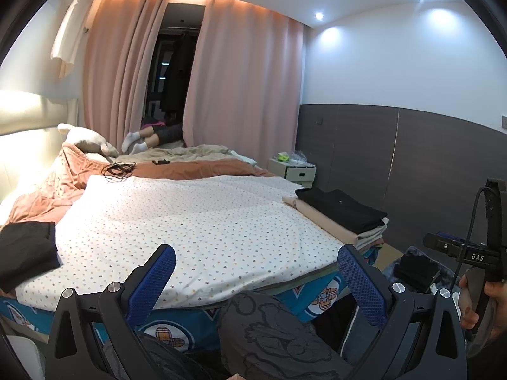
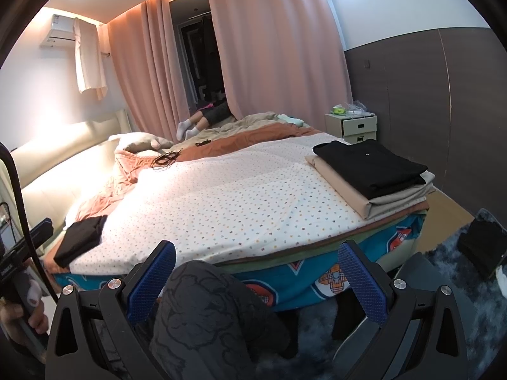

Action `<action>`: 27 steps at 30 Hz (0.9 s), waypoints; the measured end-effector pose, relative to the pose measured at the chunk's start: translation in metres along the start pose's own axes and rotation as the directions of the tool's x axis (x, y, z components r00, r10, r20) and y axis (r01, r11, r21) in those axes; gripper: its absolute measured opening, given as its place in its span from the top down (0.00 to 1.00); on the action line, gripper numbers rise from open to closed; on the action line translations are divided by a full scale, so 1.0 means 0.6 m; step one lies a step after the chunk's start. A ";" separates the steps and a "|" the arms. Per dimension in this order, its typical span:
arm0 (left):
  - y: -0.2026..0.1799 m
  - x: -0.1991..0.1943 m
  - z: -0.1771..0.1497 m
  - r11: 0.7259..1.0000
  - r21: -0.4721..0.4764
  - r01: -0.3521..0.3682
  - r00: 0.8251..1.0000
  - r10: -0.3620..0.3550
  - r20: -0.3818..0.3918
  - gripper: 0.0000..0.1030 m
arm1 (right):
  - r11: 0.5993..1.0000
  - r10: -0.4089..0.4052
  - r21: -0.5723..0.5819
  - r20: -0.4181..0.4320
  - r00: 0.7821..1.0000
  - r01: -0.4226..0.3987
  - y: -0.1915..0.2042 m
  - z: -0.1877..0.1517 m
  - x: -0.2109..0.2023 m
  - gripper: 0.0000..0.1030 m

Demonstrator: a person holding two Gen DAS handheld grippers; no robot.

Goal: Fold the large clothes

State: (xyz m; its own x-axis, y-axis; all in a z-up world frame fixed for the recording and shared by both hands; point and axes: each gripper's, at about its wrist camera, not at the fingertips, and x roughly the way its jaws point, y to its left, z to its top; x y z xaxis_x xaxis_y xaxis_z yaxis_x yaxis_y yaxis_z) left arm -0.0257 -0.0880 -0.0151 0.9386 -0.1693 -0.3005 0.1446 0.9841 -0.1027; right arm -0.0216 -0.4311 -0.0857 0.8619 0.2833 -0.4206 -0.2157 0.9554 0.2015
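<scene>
Between the blue pads of the left gripper (image 1: 256,272) nothing was held; jaws stood wide apart, aimed over the near bed edge. Right gripper (image 2: 256,269) likewise spread wide and empty, above the person's patterned knee (image 2: 202,304). Just ahead of both lay the dotted white cover (image 1: 196,221), flat and bare where folding would be done. Ahead and to the right of the grippers sat the stack of folded clothes (image 2: 370,174), black garment on top of beige ones, at the bed corner. Ahead-left, a smaller black folded piece (image 1: 27,250) rested near the bed's edge. Judged: several items done, none in hand, next garment not yet fetched. Dark cloth on the floor (image 2: 484,247), to the right, could be unfolded stock; too dim and cut off to tell. Lower layers of the stack were hidden. Far beyond, a second person's legs (image 2: 202,122) showed under the curtain.
</scene>
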 end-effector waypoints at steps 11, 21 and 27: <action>-0.002 -0.009 -0.002 1.000 0.001 0.000 1.000 0.000 0.017 0.00 | 1.000 0.001 -0.006 -0.002 1.000 -0.001 -0.002 0.000 -0.001 0.00; -0.013 -0.020 -0.003 1.000 0.022 0.005 0.999 -0.006 0.041 0.00 | 1.000 -0.001 -0.013 0.002 1.000 0.001 -0.003 -0.001 -0.008 0.00; -0.012 -0.018 -0.006 1.000 0.019 -0.006 1.000 0.005 0.027 0.00 | 1.000 -0.005 -0.002 0.002 1.000 0.005 -0.007 -0.001 -0.012 0.00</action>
State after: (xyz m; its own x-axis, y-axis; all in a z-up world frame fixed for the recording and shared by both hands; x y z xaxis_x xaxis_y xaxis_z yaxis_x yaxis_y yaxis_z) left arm -0.0377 -0.0935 -0.0146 0.9475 -0.1629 -0.2752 0.1454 0.9859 -0.0828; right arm -0.0270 -0.4369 -0.0843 0.8638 0.2783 -0.4200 -0.2122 0.9570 0.1977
